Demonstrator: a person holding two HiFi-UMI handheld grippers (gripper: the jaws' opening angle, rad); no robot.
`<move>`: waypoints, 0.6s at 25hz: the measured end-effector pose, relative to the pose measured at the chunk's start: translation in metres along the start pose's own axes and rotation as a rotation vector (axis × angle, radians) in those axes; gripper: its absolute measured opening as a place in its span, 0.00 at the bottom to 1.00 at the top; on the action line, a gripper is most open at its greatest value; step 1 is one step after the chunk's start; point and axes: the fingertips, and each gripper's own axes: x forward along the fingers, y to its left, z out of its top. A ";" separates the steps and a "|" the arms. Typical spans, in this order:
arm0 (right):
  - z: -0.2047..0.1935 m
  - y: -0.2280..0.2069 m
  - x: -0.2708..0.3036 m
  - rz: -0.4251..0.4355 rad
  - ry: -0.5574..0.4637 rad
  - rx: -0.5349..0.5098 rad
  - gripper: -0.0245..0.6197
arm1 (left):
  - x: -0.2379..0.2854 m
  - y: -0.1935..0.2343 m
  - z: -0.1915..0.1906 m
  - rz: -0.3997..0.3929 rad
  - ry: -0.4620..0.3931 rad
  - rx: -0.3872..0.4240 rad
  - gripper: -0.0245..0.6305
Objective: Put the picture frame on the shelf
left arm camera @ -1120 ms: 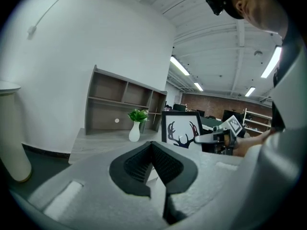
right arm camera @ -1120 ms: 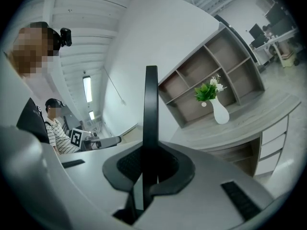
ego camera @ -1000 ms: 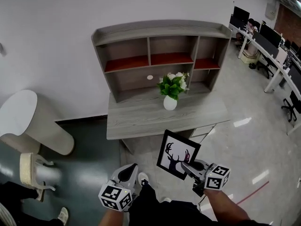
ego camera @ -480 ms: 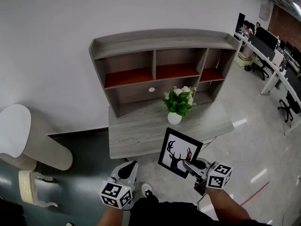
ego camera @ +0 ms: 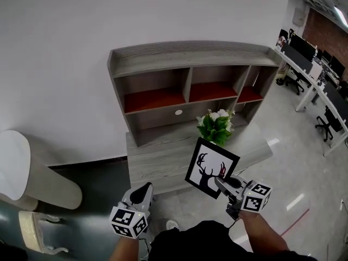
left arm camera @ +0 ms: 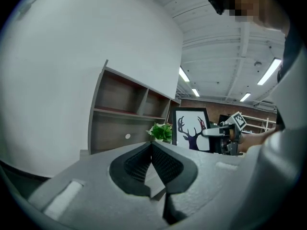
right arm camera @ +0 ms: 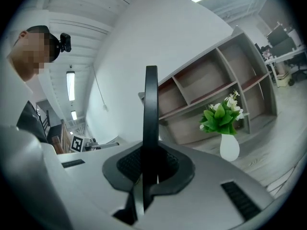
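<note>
Grey-white right hand-held gripper [ego camera: 220, 181]: jaws nearly together, clamped on the lower right corner of the picture frame [ego camera: 211, 167]. In the right gripper view the thin black edge [right arm camera: 151, 109] stands upright between the pads.
Left hand-held gripper [ego camera: 145, 188]: jaws closed tip to tip with nothing between them [left arm camera: 152, 152]. It is held low at the person's left, well apart from the frame.
Frame, look: narrow black border around a white sheet with a dark stag's head and antlers, plus a small red touch by the right antler.
Frame, place: in the air, carried only by the right hand-held gripper. In the head view it overlaps the near edge of the grey wood bench [ego camera: 157, 156], just below the green plant [ego camera: 216, 126].
Frame, facing: printed side towards the person, back towards the shelf [ego camera: 185, 75].
Frame, long axis: roughly upright, top leaning slightly left in the head view.
</note>
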 end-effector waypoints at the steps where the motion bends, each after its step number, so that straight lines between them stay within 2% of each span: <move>1: 0.001 0.000 0.006 -0.002 0.000 -0.002 0.10 | 0.002 0.006 0.000 -0.002 0.001 -0.005 0.05; 8: 0.008 0.000 0.034 0.015 0.001 0.000 0.10 | 0.016 0.021 0.002 -0.018 0.006 -0.010 0.05; 15: 0.033 -0.012 0.067 0.071 0.014 -0.030 0.10 | 0.029 0.038 0.012 0.027 -0.002 -0.010 0.05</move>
